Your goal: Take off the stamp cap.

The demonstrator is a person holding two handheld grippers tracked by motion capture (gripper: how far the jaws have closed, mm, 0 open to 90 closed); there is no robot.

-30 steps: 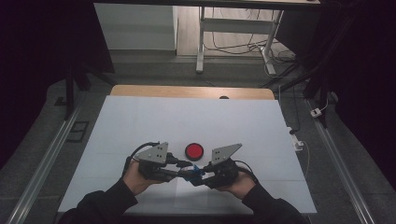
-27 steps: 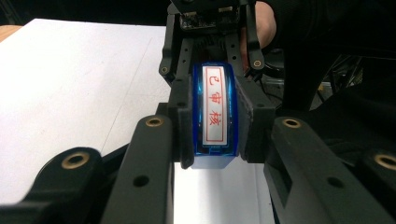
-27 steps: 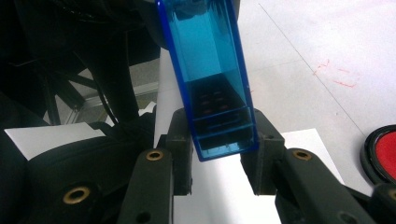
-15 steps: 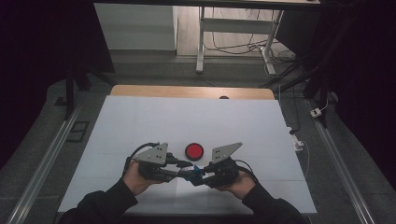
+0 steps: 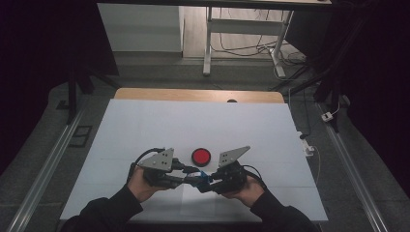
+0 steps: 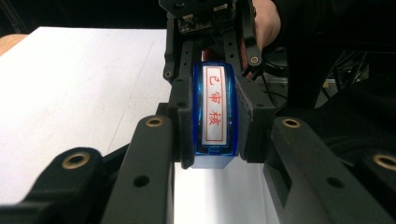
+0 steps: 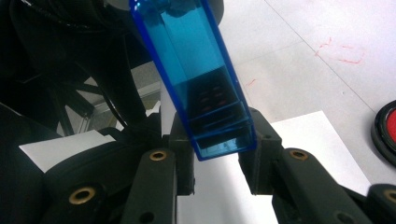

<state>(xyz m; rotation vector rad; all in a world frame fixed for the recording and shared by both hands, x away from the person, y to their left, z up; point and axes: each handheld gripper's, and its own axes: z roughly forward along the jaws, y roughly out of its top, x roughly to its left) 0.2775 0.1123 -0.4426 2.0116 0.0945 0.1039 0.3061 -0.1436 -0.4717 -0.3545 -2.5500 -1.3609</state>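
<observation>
From the high view, little differs from a second ago: the left tool (image 5: 186,176) and the right tool (image 5: 205,182) remain tip to tip low in the centre of the frame, over the white desk (image 5: 145,130), with a small blue stamp (image 5: 202,175) between them. I judge a handover or a two-handed hold is in progress rather than finished. The round red ink pad (image 5: 201,156) sits just above the tools in the frame, apart from them, its lid off or open as far as I can tell.

In the left gripper view, the stamp (image 6: 214,116) stands in the centre of the frame, its white label with red characters facing the camera. The left tool's jaws press both its sides; beyond it, the right tool (image 6: 210,42) grips it from the top of the frame.

In the right gripper view, the stamp's clear blue casing (image 7: 196,74) slants from top centre down to the jaws, closed on its lower end. Inside it, a dark block with red marks is visible. The pad's rim (image 7: 385,130) shows at the right edge.
</observation>
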